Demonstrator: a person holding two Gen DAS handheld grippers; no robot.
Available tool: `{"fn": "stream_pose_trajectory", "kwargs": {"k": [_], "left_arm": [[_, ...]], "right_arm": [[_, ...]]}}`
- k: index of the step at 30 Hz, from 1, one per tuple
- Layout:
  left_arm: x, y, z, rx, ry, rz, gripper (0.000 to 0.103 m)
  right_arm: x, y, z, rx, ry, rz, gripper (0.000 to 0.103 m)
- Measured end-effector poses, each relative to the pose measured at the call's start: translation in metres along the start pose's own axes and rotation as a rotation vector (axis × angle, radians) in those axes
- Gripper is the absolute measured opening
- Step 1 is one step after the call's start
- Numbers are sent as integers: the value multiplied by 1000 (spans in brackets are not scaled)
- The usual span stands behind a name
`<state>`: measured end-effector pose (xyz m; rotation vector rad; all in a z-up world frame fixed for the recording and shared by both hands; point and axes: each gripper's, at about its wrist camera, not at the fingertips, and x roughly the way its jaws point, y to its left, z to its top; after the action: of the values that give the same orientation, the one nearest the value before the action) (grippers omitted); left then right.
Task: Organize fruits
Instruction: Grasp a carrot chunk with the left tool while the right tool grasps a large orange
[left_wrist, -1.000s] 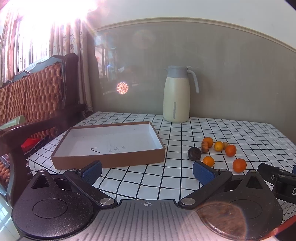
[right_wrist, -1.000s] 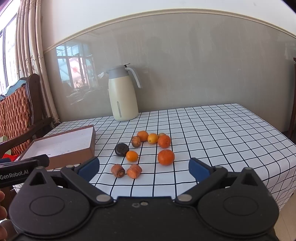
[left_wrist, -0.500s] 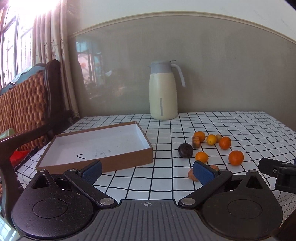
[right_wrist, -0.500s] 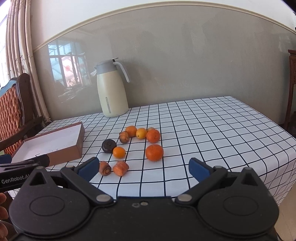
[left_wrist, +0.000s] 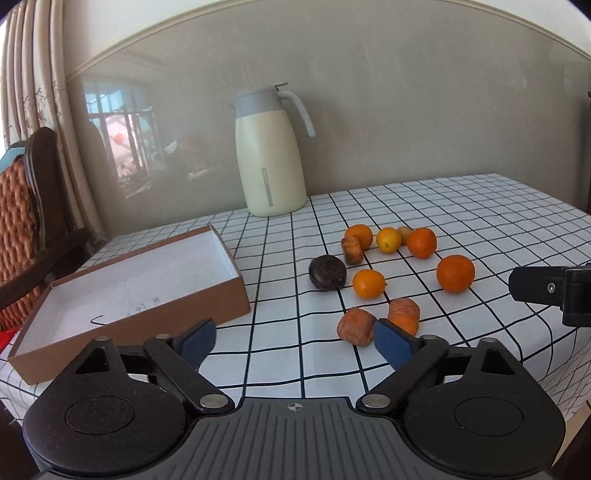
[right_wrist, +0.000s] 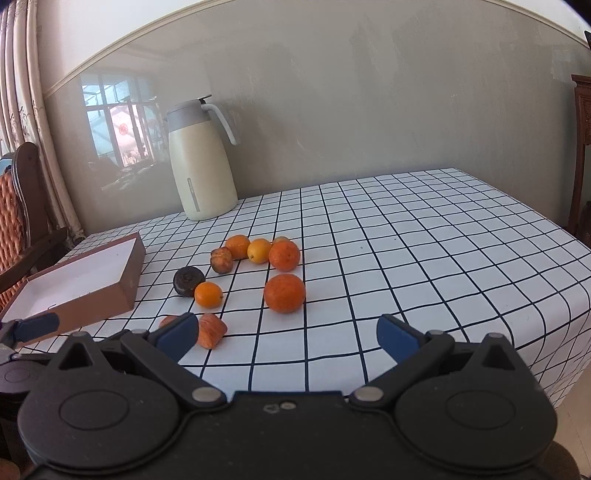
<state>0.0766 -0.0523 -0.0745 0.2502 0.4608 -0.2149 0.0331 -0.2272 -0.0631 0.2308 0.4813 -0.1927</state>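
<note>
Several oranges lie loose on the checked tablecloth, the biggest one (left_wrist: 455, 273) (right_wrist: 284, 293) nearest the right. Among them are a dark round fruit (left_wrist: 327, 272) (right_wrist: 188, 281) and two wrinkled orange-brown pieces (left_wrist: 356, 326) (right_wrist: 211, 329). An empty brown cardboard box (left_wrist: 166, 317) (right_wrist: 127, 284) with a white inside sits to their left. My left gripper (left_wrist: 293, 341) hovers low just before the wrinkled pieces; its jaws are closing with nothing between them. My right gripper (right_wrist: 287, 336) stands open and empty in front of the big orange.
A cream thermos jug (left_wrist: 269, 158) (right_wrist: 201, 162) stands at the back by the wall. A wooden chair (left_wrist: 22, 206) with a woven back is left of the table. The tablecloth drops off at the right edge (right_wrist: 546, 288).
Both grippers came lower and closer to the fruit. The left view swung from the box toward the fruit, and its jaws narrowed a little.
</note>
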Motion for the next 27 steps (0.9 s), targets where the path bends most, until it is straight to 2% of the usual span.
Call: {"fn": "stream_pose_trajectory", "kwargs": {"k": [7,13,17,27], "left_arm": [[26,-11,-2,11,22,-44,87],[43,-19,-5,25,57,-80,72],[55,-22,-7,18,85,-101,55],[69,-25,-6,-18,66,-114,54]], "right_arm": [[20,-3,3,3,7,-8,97],[32,-5,6,11,9,-8,97],[40,-6,9,14,11,-7,97],[57,-7,8,13,34,-16,97]]}}
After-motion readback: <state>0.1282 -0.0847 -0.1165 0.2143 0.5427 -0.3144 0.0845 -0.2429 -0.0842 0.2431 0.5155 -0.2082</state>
